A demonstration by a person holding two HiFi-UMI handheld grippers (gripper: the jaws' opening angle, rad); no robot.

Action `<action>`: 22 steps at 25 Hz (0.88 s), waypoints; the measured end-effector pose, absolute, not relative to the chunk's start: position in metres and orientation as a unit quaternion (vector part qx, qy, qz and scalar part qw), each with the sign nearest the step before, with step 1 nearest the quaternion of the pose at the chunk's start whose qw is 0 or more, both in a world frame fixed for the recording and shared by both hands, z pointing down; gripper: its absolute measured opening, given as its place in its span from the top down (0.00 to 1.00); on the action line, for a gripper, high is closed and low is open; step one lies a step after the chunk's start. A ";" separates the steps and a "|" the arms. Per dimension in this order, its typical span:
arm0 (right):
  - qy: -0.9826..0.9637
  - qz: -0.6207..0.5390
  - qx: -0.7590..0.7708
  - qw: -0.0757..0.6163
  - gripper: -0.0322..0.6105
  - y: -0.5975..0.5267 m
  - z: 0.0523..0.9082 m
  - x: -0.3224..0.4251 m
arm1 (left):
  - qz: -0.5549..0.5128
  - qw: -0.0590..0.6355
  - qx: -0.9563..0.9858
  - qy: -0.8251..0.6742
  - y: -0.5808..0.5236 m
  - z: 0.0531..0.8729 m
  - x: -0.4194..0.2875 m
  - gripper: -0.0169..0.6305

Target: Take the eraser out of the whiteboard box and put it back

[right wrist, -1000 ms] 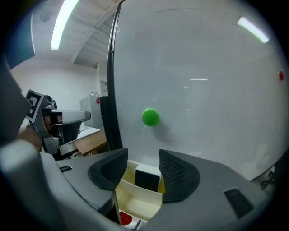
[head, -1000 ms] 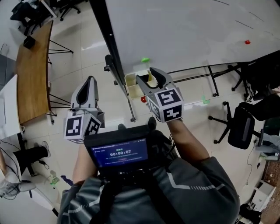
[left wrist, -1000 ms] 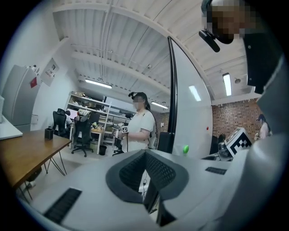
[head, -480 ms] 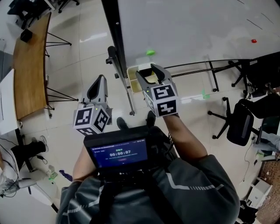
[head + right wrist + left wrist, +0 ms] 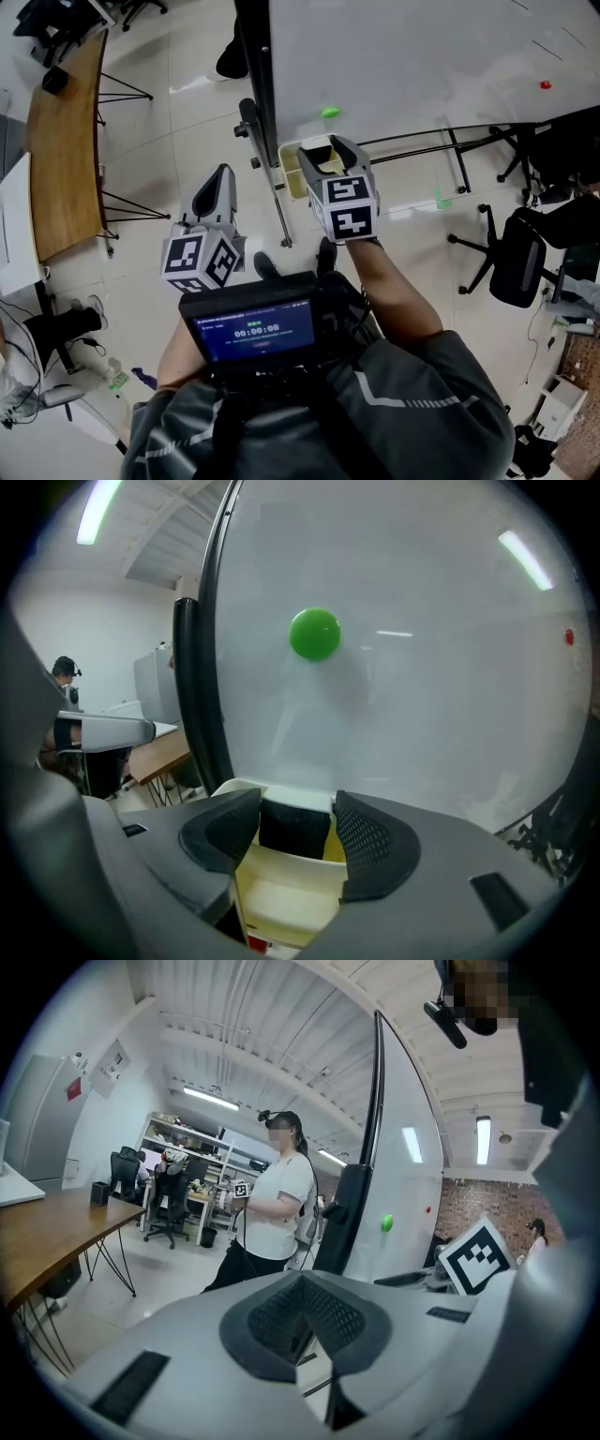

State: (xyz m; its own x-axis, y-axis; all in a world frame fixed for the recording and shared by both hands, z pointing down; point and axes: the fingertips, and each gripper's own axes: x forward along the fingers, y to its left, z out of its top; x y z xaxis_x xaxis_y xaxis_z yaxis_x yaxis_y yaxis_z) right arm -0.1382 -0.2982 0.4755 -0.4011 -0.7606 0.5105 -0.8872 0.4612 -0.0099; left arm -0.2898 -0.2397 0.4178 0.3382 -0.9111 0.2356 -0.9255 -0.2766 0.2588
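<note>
A cream whiteboard box [image 5: 291,176] hangs at the lower left corner of the whiteboard [image 5: 422,56]. In the right gripper view the box [image 5: 281,892] lies just ahead, with the black eraser [image 5: 293,827] standing at its back. My right gripper [image 5: 324,153] hovers over the box; its jaws are opening, and the eraser shows between the pads [image 5: 370,841] without being pressed. My left gripper [image 5: 219,178] hangs lower left over the floor, shut and holding nothing, with its pads [image 5: 305,1312] meeting.
A green magnet [image 5: 329,112] and a red magnet [image 5: 546,85] stick to the board. The board's black post [image 5: 261,84] and its floor legs run beside the box. A wooden table [image 5: 61,141] stands left, an office chair [image 5: 516,262] right. A person [image 5: 272,1208] stands beyond the board.
Both grippers have sunk. The right one has closed in over the box and its jaws have spread wider. The left one stays shut.
</note>
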 end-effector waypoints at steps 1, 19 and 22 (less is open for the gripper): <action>-0.822 0.138 0.504 0.229 0.52 -0.299 0.476 -0.139 | 0.021 0.176 0.800 -0.573 -0.240 0.418 -0.290 0.92; -0.826 0.125 0.514 0.196 0.53 -0.307 0.455 -0.135 | 0.013 0.156 0.819 -0.551 -0.248 0.392 -0.294 0.92; -0.836 0.119 0.509 0.168 0.53 -0.303 0.426 -0.127 | 0.003 0.146 0.825 -0.546 -0.246 0.376 -0.287 0.92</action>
